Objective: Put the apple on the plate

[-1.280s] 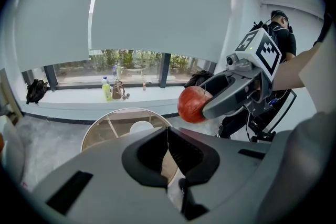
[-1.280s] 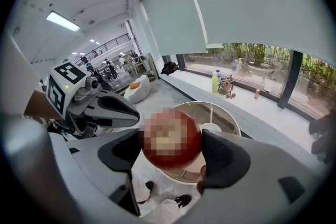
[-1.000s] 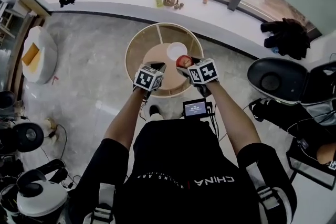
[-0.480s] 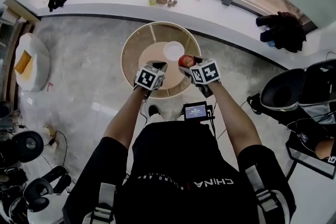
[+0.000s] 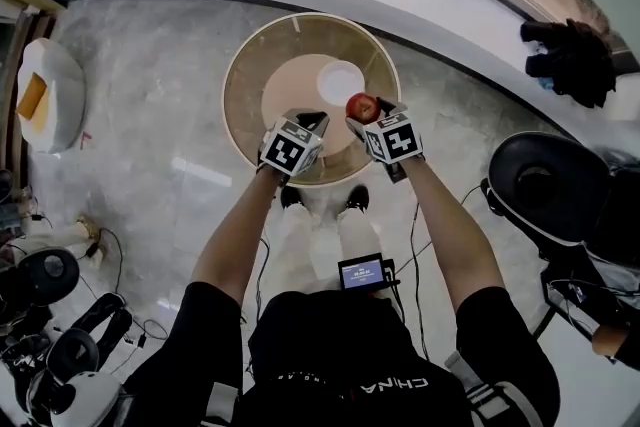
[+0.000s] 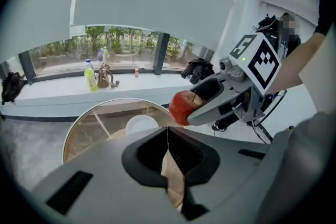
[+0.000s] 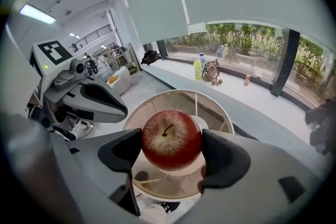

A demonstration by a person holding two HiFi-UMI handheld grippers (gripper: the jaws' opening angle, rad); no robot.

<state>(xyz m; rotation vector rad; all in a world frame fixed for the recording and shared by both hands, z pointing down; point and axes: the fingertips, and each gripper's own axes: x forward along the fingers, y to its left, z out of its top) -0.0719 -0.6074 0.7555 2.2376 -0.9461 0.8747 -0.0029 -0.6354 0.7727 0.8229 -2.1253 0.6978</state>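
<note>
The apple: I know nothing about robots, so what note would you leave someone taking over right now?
Right gripper: shut on the apple, held in the air over the round table.
Left gripper: shut, empty, beside it.
Plate: white, bare, on the table just beyond the apple.
Done: apple picked up.
To do: lower it onto the plate, open the jaws, pull away.
</note>
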